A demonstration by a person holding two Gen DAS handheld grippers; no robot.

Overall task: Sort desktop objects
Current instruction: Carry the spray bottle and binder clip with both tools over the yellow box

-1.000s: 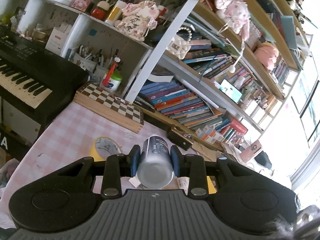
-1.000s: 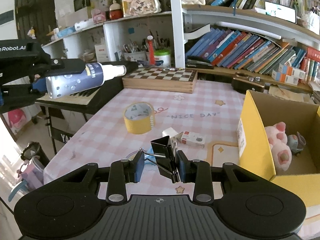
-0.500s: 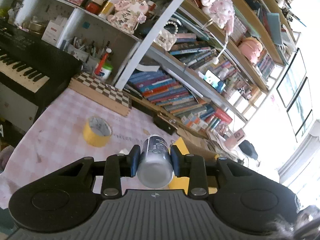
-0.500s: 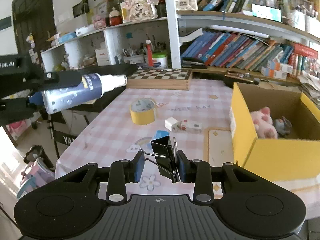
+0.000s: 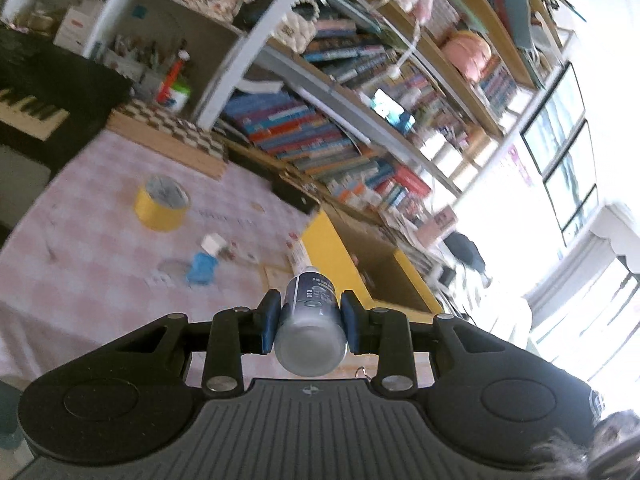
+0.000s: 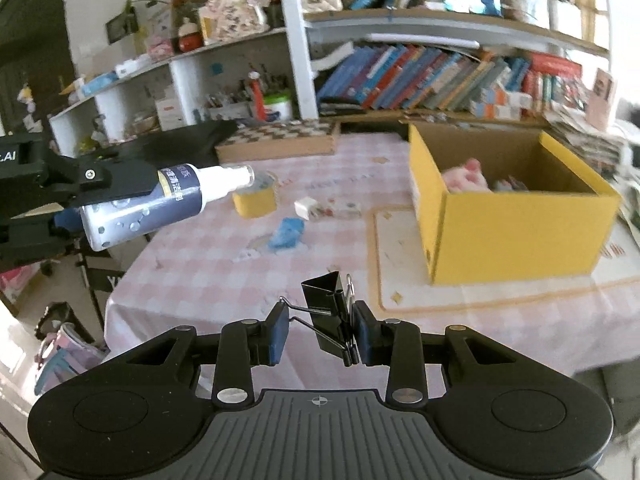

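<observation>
The left gripper jaws clamp a spray bottle by its smooth, rigid, likely light body above the tabletop; the right gripper pinches a springy binder clip near the yellow box.

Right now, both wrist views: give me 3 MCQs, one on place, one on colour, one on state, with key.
1. Where is the pink plush toy?
A. on the chessboard
B. inside the yellow box
C. in a gripper

2. What colour is the tape roll?
A. yellow
B. green
C. black

3. What does the right gripper hold?
A. nothing
B. spray bottle
C. black binder clip

Key: B, pink fur shows above the box wall. A, its outer band is yellow. C, the clip sits between its fingers; the spray bottle is in the left gripper.
</observation>
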